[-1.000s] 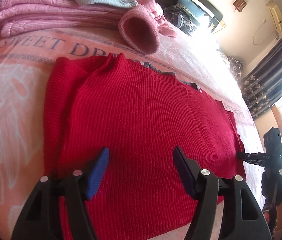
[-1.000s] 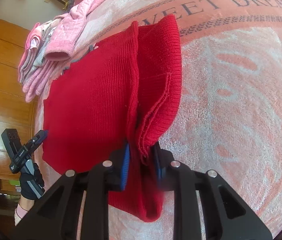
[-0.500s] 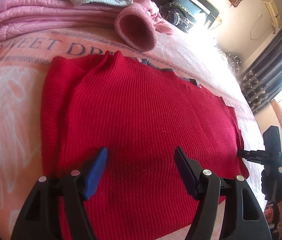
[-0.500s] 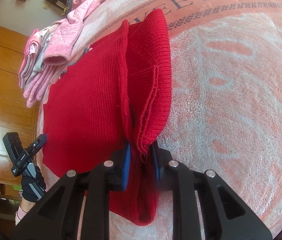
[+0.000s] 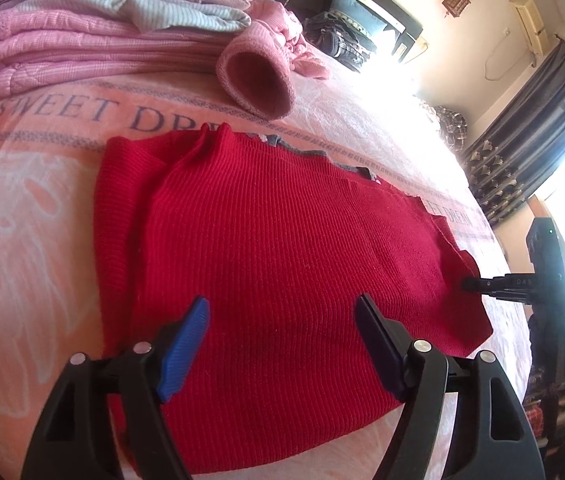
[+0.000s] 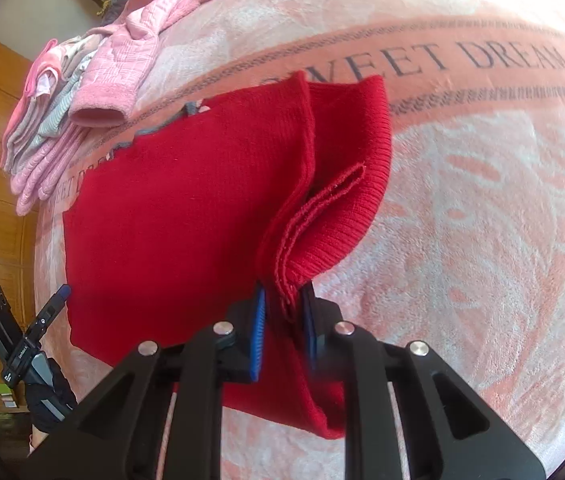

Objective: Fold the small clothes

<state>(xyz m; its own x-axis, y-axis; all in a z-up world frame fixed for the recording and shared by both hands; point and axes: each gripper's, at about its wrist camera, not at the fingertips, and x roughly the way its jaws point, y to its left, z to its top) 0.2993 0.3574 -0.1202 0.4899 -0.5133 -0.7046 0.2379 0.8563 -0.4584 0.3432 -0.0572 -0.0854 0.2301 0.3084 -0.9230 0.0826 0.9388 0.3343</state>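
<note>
Two hand-held grippers over red sweater (image 5: 282,248): right hand-held gripper (image 6: 282,320) pinches its ribbed hem edge, left hand-held gripper (image 5: 282,320) spread above its middle. Advice: carry hem evenly across sweater, keep layers aligned.

On the pink blanket (image 6: 482,240) I read "SWEET DREAM" in dark letters along its salmon band, just beyond the red sweater (image 6: 186,216). On the right gripper (image 5: 467,284) I see letters "DAS"; the rest I cannot read.
</note>
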